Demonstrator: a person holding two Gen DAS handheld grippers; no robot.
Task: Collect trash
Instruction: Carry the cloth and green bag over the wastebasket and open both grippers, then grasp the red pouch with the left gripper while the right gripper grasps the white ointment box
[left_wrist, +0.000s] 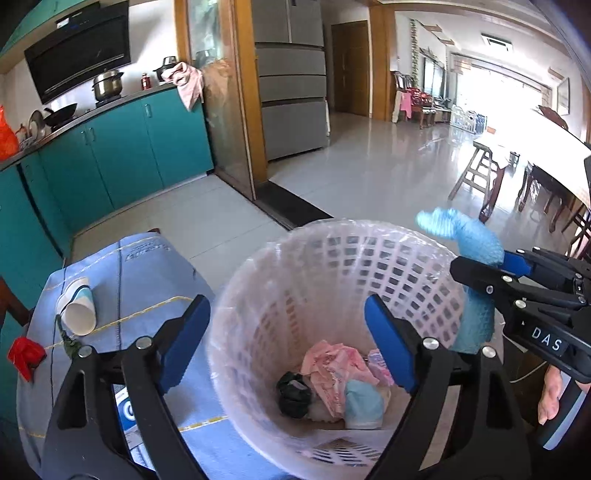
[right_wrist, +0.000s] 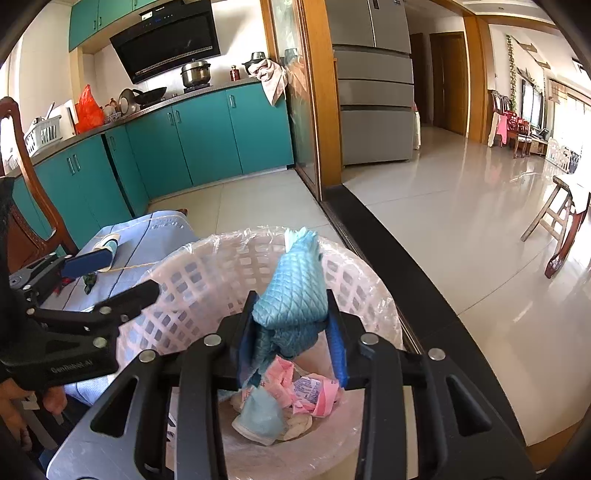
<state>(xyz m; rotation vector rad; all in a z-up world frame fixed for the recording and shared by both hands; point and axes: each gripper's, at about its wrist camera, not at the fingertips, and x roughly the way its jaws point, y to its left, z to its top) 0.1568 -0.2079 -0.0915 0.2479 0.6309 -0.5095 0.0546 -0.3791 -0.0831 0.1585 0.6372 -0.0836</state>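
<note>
A kitchen with teal cupboards (right_wrist: 207, 136) and a pale tiled floor (right_wrist: 424, 229) opens through a wooden doorway onto a long bright living room. On the floor near the doorway stands a white lattice bin (left_wrist: 369, 266) lined with clear plastic. At its bottom lies trash: crumpled pink wrappers (left_wrist: 332, 369), a dark green scrap (left_wrist: 293, 393) and a pale blue piece (left_wrist: 364, 404).

Above the bin's opening, the right hand-held gripper (right_wrist: 291, 343) is clenched on a blue quilted cloth (right_wrist: 295, 291); its blue pads press on the lower part of the cloth, and the upper part stands up above the fingers. In the left wrist view the same cloth shows at the bin's far right rim, sticking out of the black fingers that reach in from the right.

The left hand-held gripper (left_wrist: 286, 347) hangs released over the bin, jaws spread wide with nothing between them; one blue pad sits over the bin's left rim, the other over its inside.

Just beside the bin, to its left, is a low surface covered by a light blue cloth (left_wrist: 147, 273). A white paper cup (left_wrist: 77, 308) lies tipped on its side there, and a red scrap (left_wrist: 24, 356) sits at the cover's left edge.

Farther back, a steel pot (right_wrist: 195, 72) sits on the kitchen counter (right_wrist: 155, 107) under a black hood (right_wrist: 166, 40), and a grey fridge (right_wrist: 373, 92) stands beyond the doorway.
</note>
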